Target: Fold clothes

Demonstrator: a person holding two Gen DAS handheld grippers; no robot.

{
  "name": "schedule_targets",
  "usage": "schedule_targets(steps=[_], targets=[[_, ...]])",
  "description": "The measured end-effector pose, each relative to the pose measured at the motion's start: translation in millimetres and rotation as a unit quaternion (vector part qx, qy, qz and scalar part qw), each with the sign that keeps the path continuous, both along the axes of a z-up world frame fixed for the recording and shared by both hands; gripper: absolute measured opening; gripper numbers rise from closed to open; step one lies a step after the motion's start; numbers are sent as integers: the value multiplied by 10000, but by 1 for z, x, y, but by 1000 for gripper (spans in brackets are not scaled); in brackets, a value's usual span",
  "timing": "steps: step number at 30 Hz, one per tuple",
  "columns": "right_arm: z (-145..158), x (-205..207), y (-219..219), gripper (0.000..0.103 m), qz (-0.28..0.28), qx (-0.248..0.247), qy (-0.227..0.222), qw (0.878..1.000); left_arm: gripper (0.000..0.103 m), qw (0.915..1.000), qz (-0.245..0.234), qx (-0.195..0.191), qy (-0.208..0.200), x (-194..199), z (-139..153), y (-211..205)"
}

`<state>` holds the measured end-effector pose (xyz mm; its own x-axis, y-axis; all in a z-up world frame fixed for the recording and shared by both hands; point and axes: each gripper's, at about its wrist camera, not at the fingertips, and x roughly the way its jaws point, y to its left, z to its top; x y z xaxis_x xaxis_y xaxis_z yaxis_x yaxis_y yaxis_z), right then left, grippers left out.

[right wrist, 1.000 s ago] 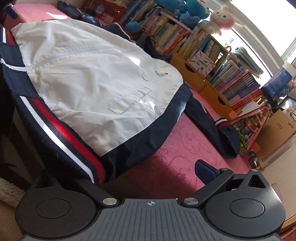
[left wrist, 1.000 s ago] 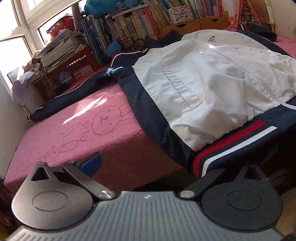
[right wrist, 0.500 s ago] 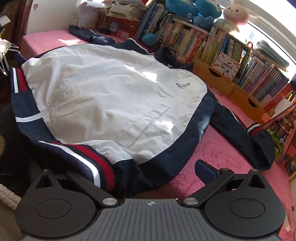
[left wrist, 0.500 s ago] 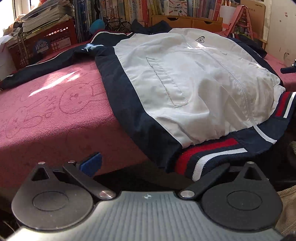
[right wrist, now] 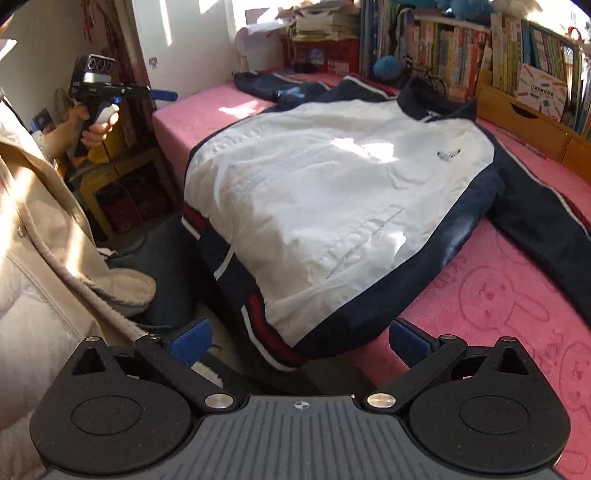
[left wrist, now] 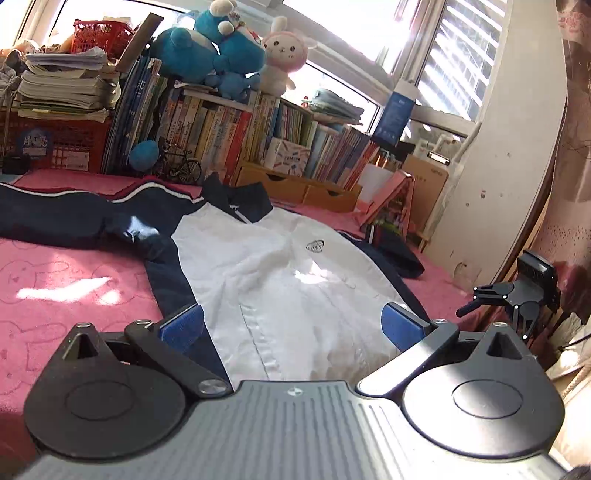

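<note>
The right wrist view took in the person's beige coat (right wrist: 40, 236) and a hand (right wrist: 92, 129) gripping the left gripper (right wrist: 162, 95); the left wrist view instead showed the window (left wrist: 369, 33), stuffed toys (left wrist: 221, 48) and the right gripper (left wrist: 467, 311) at the bed's edge. The jacket (left wrist: 288, 280), white-fronted with navy sides and collar and a small chest logo, lay spread face-up on the pink bed (left wrist: 55, 280), sleeves stretched sideways, its red-white-navy hem (right wrist: 255, 314) overhanging the edge. A red crate (left wrist: 62, 144) behind it carried stacked papers. Both grippers' jaws stood released, holding nothing.
</note>
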<state>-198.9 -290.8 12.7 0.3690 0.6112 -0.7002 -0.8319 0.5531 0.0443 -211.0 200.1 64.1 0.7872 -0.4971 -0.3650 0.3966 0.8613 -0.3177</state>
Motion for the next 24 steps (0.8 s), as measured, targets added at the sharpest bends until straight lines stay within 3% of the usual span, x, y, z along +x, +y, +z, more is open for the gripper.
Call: schedule_targets(steps=[2, 3, 6, 9, 11, 12, 15, 17, 18, 20, 22, 24], targets=[[7, 28, 12, 103, -426, 584, -689, 9950, 103, 9995, 264, 64, -180, 40, 0, -11], [6, 52, 23, 103, -741, 839, -692, 9913, 103, 9989, 374, 246, -165, 65, -5, -23], [-11, 129, 68, 102, -1332, 1192, -99, 9838, 103, 9915, 854, 965, 172, 143, -32, -58], [-35, 197, 121, 94, -1736, 1219, 349, 9766, 92, 9709, 1449, 1714, 834, 205, -63, -84], [-47, 222, 136, 87, -1905, 1028, 368, 9756, 84, 9565, 1826, 1966, 1142, 226, -78, -79], [-52, 231, 133, 87, -2092, 953, 374, 9725, 88, 9529, 2013, 1944, 1172, 229, -82, -68], [-66, 251, 102, 86, -2731, 775, 371, 9581, 88, 9413, 2486, 1906, 1259, 235, -87, -38], [-74, 258, 63, 84, -3251, 689, 341, 9425, 89, 9360, 2607, 2066, 1154, 230, -87, -27], [-76, 260, 37, 77, -3553, 640, 295, 9321, 92, 9337, 2669, 2106, 1127, 228, -87, -21], [-75, 257, -5, 74, -3988, 660, 194, 9145, 93, 9341, 2734, 1955, 1204, 228, -86, -14], [-66, 249, -39, 98, -4442, 781, 6, 8925, 95, 9350, 2765, 1815, 1277, 228, -85, -8], [-57, 242, -62, 100, -4691, 891, -428, 8776, 98, 9302, 2818, 1997, 1240, 229, -85, -13]])
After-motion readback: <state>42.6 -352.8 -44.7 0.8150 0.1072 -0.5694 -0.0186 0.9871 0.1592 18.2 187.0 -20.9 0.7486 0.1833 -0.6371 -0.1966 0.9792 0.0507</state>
